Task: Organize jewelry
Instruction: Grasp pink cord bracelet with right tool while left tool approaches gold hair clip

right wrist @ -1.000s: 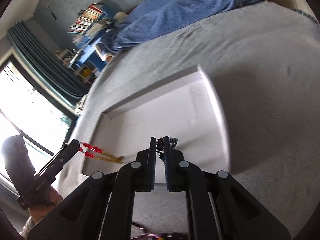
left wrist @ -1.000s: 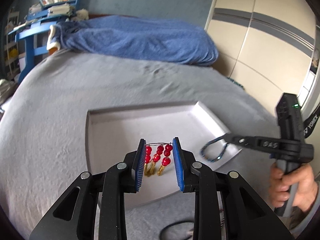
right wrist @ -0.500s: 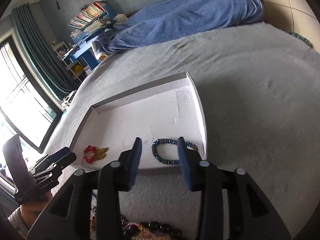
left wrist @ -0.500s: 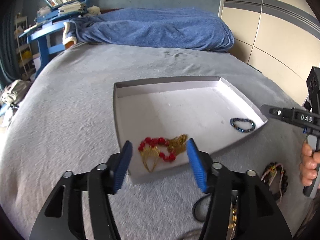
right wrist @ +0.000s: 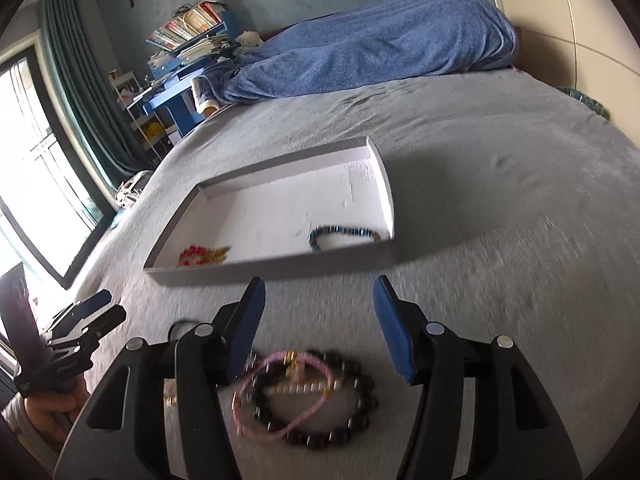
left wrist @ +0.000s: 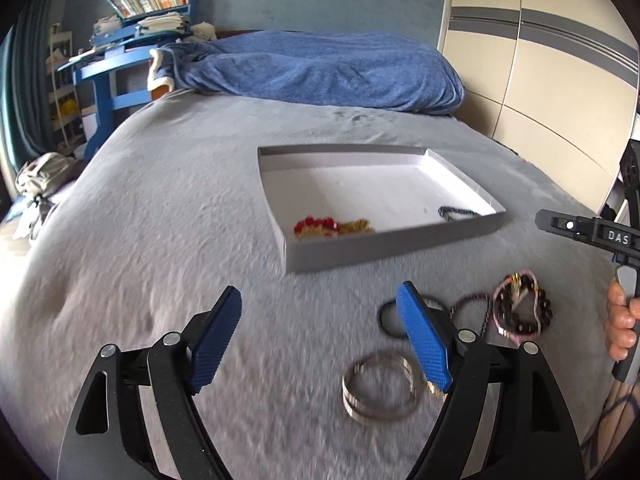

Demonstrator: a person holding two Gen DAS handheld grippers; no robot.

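Grey bedspread carried the whole layout. White tray sat mid-bed, shallow-walled. Inside it: red-and-gold beaded piece near the front-left corner, blue beaded bracelet near the front-right corner, the two well apart.

Left gripper empty, jaws spread wide, hovering above the bedspread short of the tray. Metal bangles lay on the cloth just below its right finger, and a thin black band partly behind that finger.

Right gripper also empty, jaws fully parted. Directly under it: dark beaded bracelet tangled with a pink cord bracelet, both touching, a small gold clasp between them.

Handling notes, judged: all pieces light. Bangles stiff and probably slick, likely to skate on the pads; best pinched across the stacked rims at one side. Dark beads on cord would be limp and drape when lifted; take one or two beads squarely between the pads. Pink cord soft, thin, easy to miss; it may come up with the beads since they overlap. The soft, yielding bedspread should allow pressing down slightly to get under a strand.
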